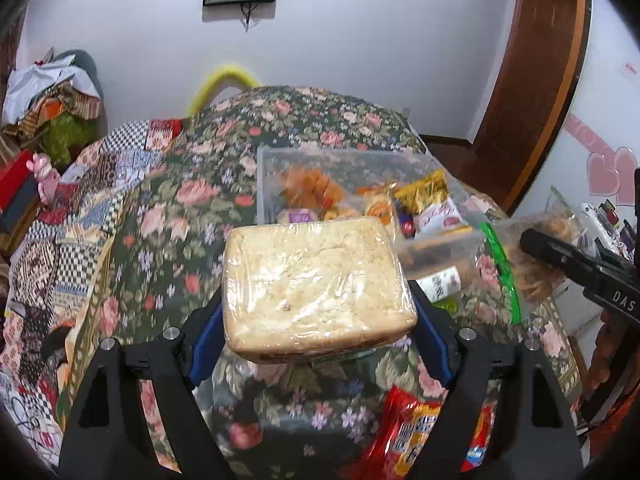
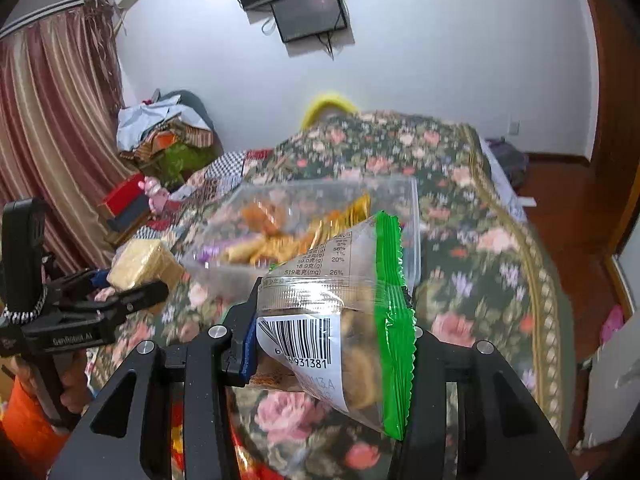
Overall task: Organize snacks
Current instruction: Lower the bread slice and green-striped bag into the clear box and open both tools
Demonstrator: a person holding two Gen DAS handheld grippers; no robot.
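While our left gripper [image 1: 320,332] looks forward, its blue-padded jaws are clamped on a pale, square block of cake wrapped in clear film [image 1: 316,284], which hangs above the floral-patterned bedspread [image 1: 168,216]. Taking the clear rectangular plastic bin [image 1: 276,156] as our landmark, the wrapped block sits just in front of its near wall and partly hides it. Inside the bin we see mixed snack packets, among them a yellow foil packet [image 1: 426,192] toward its right side. To the right of the bin our right gripper [image 1: 560,256] enters the view, pinching a clear bag with a green edge strip [image 1: 516,256]. A red and orange snack packet [image 1: 404,432] lies on the bedspread well in front of the bin, partly behind the left gripper's frame. A patchwork quilt [image 1: 80,200] lies to the left of the bin.

From the right wrist view, our right gripper [image 2: 332,344] has its jaws closed on the clear bag with a green edge strip [image 2: 344,320], barcode label facing us; the bag covers the bin's near right corner [image 2: 412,240]. To the left of the bin, the left gripper [image 2: 132,292] holds the wrapped block [image 2: 140,264]. Beyond the bin a black screen [image 2: 308,12] hangs on the white wall, and a striped curtain [image 2: 52,128] hangs far to its left.
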